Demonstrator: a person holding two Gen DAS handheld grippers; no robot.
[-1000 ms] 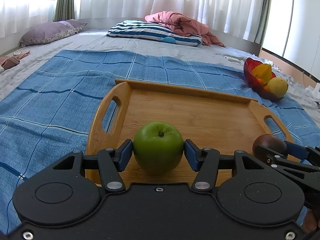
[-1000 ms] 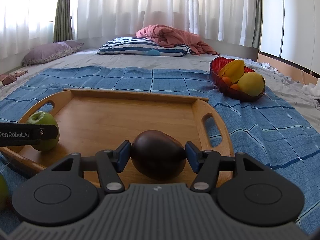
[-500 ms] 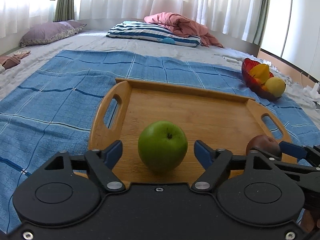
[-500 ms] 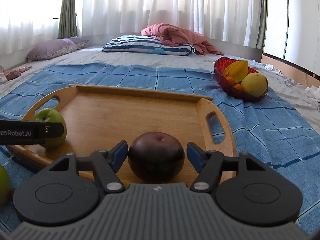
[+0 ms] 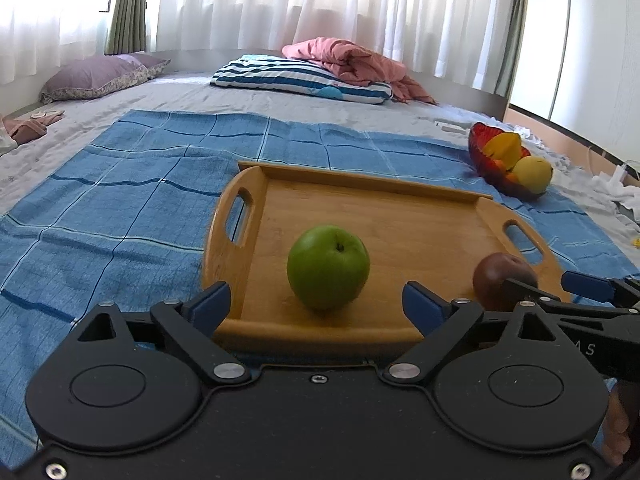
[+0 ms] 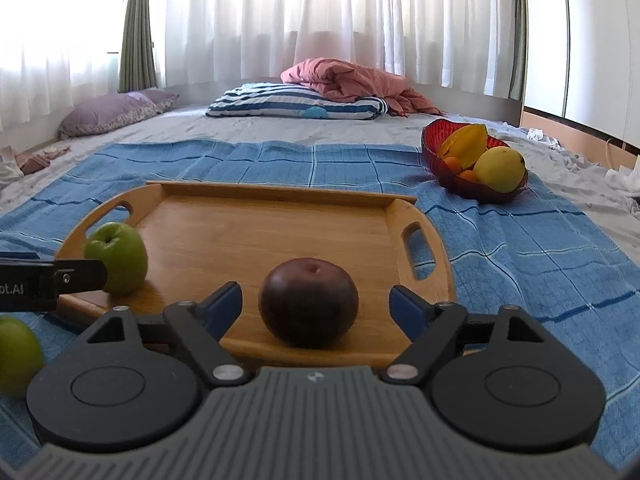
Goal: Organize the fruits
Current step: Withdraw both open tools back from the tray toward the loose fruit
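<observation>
**A:** Left wrist view: left gripper [image 5: 316, 306] has its fingers spread wide, green apple [image 5: 328, 267] sitting free on the wooden tray [image 5: 400, 216], near its front edge.

**B:** Same deal on the right wrist: right gripper [image 6: 316, 304] is spread too, dark plum [image 6: 308, 303] loose on the tray. Red fruit bowl [image 6: 474, 164] sits well apart on the blue blanket [image 6: 520, 248].

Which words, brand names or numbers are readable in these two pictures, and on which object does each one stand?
"ot.AI": cut off by the picture's edge, on the side of the left tongs, in the right wrist view.
"A S": faint letters on the side of the right tongs, in the left wrist view.
No other text is visible.
</observation>
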